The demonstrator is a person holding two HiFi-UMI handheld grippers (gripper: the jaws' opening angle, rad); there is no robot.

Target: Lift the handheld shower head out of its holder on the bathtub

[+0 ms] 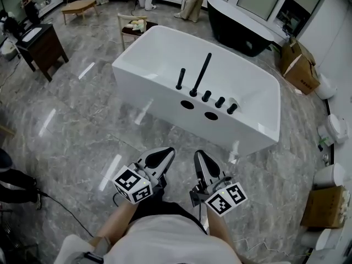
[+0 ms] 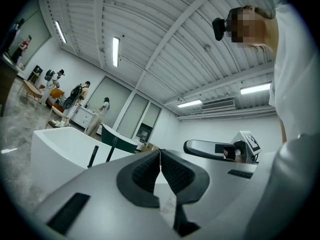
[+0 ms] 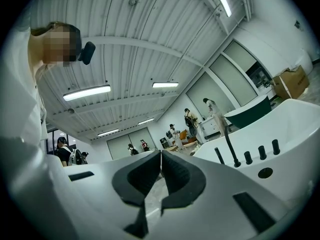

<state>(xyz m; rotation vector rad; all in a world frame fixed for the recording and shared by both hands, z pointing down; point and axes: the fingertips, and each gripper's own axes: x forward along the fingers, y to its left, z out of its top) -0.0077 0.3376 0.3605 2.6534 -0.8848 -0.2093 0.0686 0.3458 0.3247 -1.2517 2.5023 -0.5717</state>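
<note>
A white bathtub (image 1: 250, 131) stands on the marble floor ahead of me. Its near rim carries black fittings: a short upright stick (image 1: 180, 78), a taller slanted rod (image 1: 201, 74) and three knobs (image 1: 219, 102). I cannot tell which of the two sticks is the handheld shower head; both stand in place. My left gripper (image 1: 168, 152) and right gripper (image 1: 199, 155) hover side by side, short of the tub and touching nothing. Both are shut and empty, as the left gripper view (image 2: 160, 151) and right gripper view (image 3: 161, 151) show. The fittings (image 3: 231, 149) lie ahead to the right.
A black bathtub (image 1: 242, 29) stands behind the white one, a small wooden chair (image 1: 135, 26) at its far left corner. A dark vanity (image 1: 41, 45) is at the left, cardboard boxes (image 1: 300, 65) and white toilets (image 1: 335, 128) at the right. People stand at the back.
</note>
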